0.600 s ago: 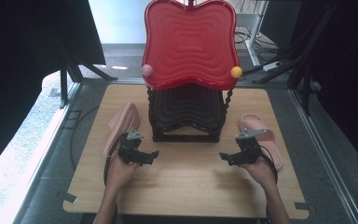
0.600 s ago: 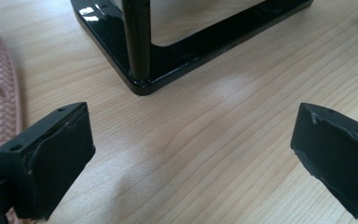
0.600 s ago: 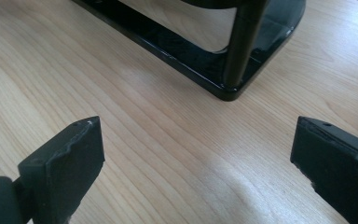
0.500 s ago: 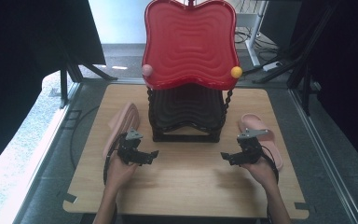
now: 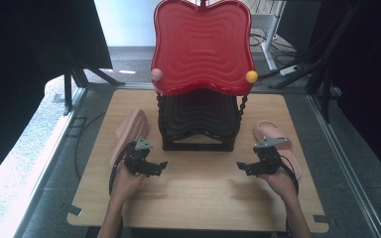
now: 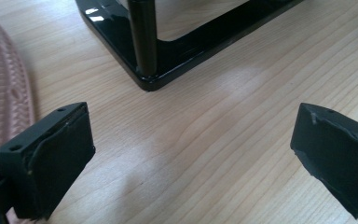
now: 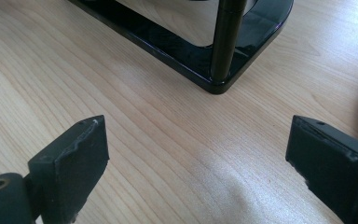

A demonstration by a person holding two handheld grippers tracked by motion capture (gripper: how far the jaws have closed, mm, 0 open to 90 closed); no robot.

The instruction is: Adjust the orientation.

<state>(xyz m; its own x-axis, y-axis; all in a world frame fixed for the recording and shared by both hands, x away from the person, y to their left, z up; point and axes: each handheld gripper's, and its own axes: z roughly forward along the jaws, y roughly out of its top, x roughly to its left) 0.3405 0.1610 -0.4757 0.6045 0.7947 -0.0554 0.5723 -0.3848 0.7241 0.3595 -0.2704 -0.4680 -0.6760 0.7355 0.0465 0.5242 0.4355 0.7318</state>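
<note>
A two-tier rack stands mid-table, with a red wavy top tray (image 5: 202, 47) and a black lower tray (image 5: 197, 116) on a black base frame (image 6: 186, 44) (image 7: 200, 56). A pink slipper (image 5: 130, 134) lies left of the rack and a second pink slipper (image 5: 274, 139) lies right of it. My left gripper (image 5: 151, 166) (image 6: 191, 158) hovers open over bare wood near the frame's front left corner, the slipper's sole (image 6: 2, 98) at its left. My right gripper (image 5: 248, 167) (image 7: 200, 163) is open near the front right corner. Nothing sits between either pair of jaws.
The wooden table (image 5: 198, 198) has free room in front of the rack. A pink ball (image 5: 157, 75) and a yellow ball (image 5: 251, 76) cap the rack's front posts. Dark curtains and stand legs (image 5: 297, 69) surround the table. Cables trail from both grippers.
Both hands and grippers hold nearly the same places; nothing was taken hold of or let go.
</note>
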